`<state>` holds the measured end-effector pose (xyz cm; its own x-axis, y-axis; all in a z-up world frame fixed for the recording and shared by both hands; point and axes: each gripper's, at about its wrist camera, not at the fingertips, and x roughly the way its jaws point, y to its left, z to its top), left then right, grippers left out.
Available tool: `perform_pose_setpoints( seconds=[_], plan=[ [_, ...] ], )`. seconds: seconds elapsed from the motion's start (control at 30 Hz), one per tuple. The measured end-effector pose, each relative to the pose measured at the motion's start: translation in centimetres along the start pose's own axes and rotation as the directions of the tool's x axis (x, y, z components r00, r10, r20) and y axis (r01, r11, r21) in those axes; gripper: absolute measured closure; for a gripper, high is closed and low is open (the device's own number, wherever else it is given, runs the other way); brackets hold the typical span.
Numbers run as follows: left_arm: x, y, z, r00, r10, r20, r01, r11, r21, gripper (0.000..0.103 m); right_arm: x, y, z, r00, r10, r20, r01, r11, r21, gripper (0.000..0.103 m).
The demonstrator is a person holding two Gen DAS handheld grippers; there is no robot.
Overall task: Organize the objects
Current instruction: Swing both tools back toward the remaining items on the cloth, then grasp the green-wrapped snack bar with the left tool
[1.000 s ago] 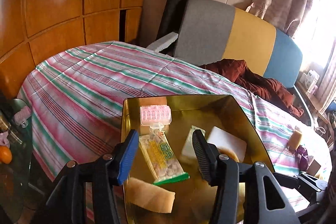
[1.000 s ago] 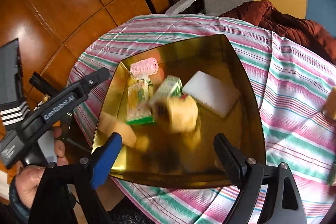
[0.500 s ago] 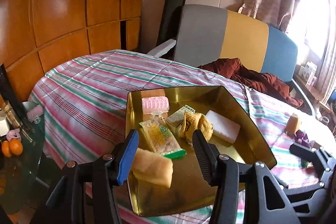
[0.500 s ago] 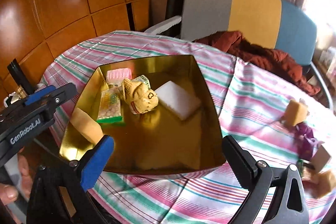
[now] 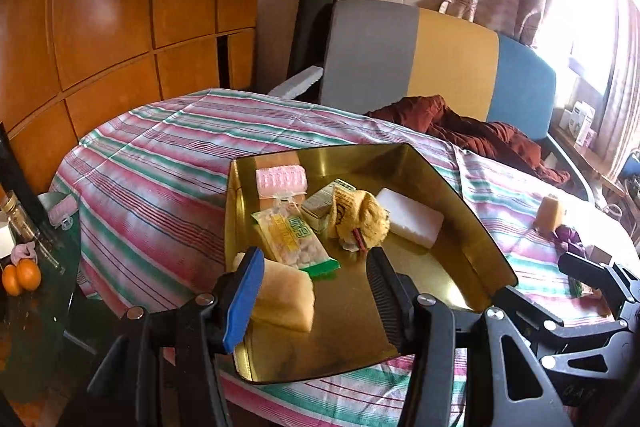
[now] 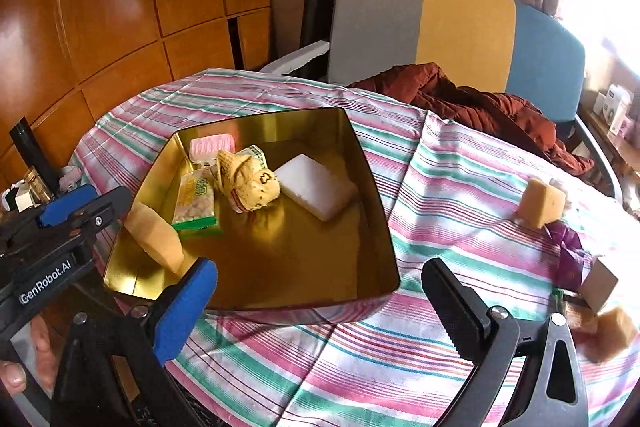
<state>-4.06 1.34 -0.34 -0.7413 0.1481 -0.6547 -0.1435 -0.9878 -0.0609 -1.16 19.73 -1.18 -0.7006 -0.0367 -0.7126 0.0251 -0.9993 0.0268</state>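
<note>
Striped tablecloth (image 6: 460,195) carries gold tin (image 6: 372,187); yellow sock (image 6: 250,183) lies inside, beyond right gripper (image 6: 320,291), jaws wide, empty. Left gripper (image 5: 316,291) part-open, empty, over tin's near-left corner.

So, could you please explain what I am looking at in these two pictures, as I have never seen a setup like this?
No robot: a person holds tongs in each hand, each with a camera looking along its two fingers. One picture comes from the left tongs, the other from the right tongs. Both show a gold tray on a striped cloth. In it lie a pink roller, a snack packet, a yellow knitted thing, a white block and a tan sponge. Another tan block and a purple wrapper lie outside. Neither pair grips anything; the right jaws have just been opening, with nothing between them.
</note>
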Motion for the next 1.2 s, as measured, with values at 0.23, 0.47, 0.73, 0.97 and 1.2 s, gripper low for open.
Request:
perform_pose_setpoints(
  seconds=[0.23,0.47,0.73,0.97,1.2],
  plan=[
    [0.0,-1.6,-0.3,1.000,-0.021,-0.014,0.022,0.999,0.041,0.049,-0.3,-1.5,-0.2,1.000,-0.006,0.010,0.006,0.999,0.032,0.000],
    [0.3,-3.3,-0.7,0.998,-0.043,-0.036,0.047,0.995,0.092,0.049,-0.2,-3.5,-0.7,0.999,-0.033,0.001,0.033,0.997,0.066,0.000],
    [0.6,-5.0,-1.1,0.994,-0.080,-0.071,0.090,0.984,0.151,0.049,0.2,-8.0,-2.3,0.996,-0.074,-0.048,0.080,0.989,0.127,0.000],
    [0.5,-6.7,-1.6,0.986,-0.141,-0.091,0.156,0.969,0.192,0.049,-0.5,-14.7,-3.7,0.988,-0.113,-0.107,0.137,0.958,0.253,0.000],
    [0.4,-8.9,-2.1,0.974,-0.196,-0.117,0.219,0.946,0.240,0.049,-3.8,-23.3,-4.0,0.971,-0.220,-0.093,0.239,0.887,0.395,0.000]
  ],
)
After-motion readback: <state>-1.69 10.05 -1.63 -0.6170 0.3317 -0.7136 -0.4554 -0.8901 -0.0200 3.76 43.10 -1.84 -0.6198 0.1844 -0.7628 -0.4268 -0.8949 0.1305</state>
